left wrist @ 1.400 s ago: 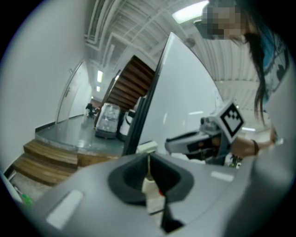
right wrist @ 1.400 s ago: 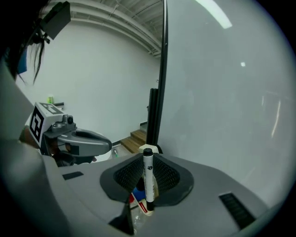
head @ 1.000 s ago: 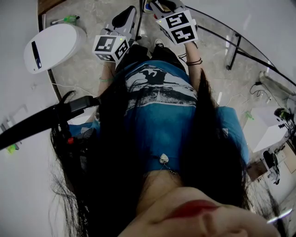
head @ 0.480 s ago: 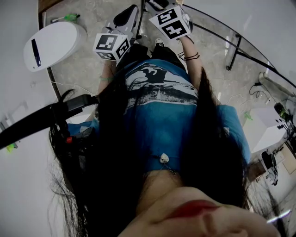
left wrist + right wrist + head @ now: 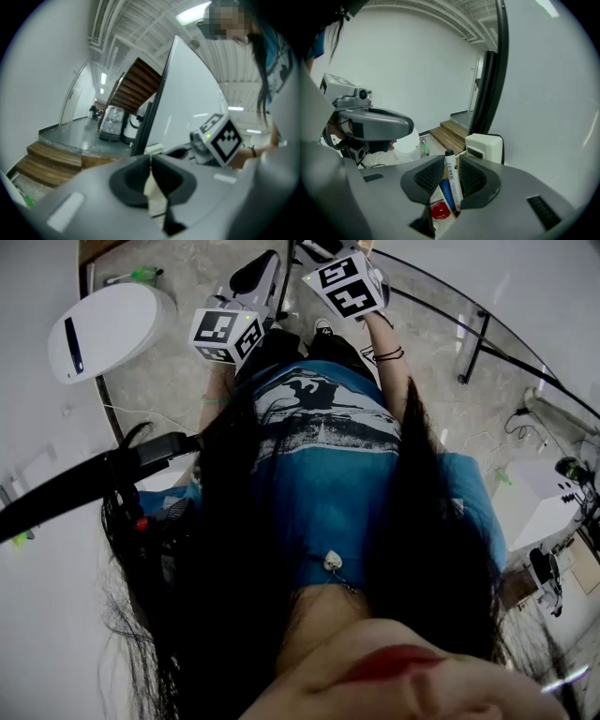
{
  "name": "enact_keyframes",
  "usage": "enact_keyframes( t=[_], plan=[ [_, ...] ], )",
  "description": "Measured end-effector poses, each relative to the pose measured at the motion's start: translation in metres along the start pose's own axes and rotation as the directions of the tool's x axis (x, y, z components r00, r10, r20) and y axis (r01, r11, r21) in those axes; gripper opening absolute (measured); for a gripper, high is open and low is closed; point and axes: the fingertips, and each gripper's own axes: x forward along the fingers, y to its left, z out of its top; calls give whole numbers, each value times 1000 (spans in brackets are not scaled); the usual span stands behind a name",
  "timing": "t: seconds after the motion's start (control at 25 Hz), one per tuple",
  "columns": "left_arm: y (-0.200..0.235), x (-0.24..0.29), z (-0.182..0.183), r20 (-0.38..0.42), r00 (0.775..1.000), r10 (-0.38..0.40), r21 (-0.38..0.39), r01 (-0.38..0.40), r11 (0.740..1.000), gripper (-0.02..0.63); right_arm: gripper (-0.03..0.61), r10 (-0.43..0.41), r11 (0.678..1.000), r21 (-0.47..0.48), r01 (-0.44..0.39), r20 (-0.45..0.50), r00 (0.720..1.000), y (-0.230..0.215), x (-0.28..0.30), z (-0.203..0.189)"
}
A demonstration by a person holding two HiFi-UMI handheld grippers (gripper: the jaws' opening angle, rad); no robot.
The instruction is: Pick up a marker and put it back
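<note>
One marker [image 5: 453, 183] between right gripper [image 5: 452, 159] jaws

Seen from above: a blue printed T-shirt [image 5: 328, 460] and long dark hair [image 5: 234, 549] over a pale marbled floor [image 5: 169, 381]. A white oval device [image 5: 108, 329] sits at left, with a green-topped bottle [image 5: 139, 278] lying beyond it. A black-framed glass panel [image 5: 480, 334] curves at right. Wooden steps [image 5: 449, 131] rise behind a white box unit [image 5: 485, 146].
</note>
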Motion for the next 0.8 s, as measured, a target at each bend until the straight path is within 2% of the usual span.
enact_keyframes(
  t=[0.12,0.4,0.64,0.8],
  plan=[
    [2,-1,0,-1,1000,4,0,-4,1000,2,90,-22,998,62,21,27,999,-5,-5,0],
    [1,-1,-1,-7,1000,-3,4,3,1000,2,93,-22,977,214,-10,147,989,-15,-34,11],
    [-5,-2,-3,-17,1000,-20,4,20,1000,2,92,-66,933,359,-28,248,967,-29,-59,14],
    [-10,-1,-7,-28,999,-34,-3,33,999,2,92,-79,879,471,-75,300,950,-33,-76,7]
  ],
)
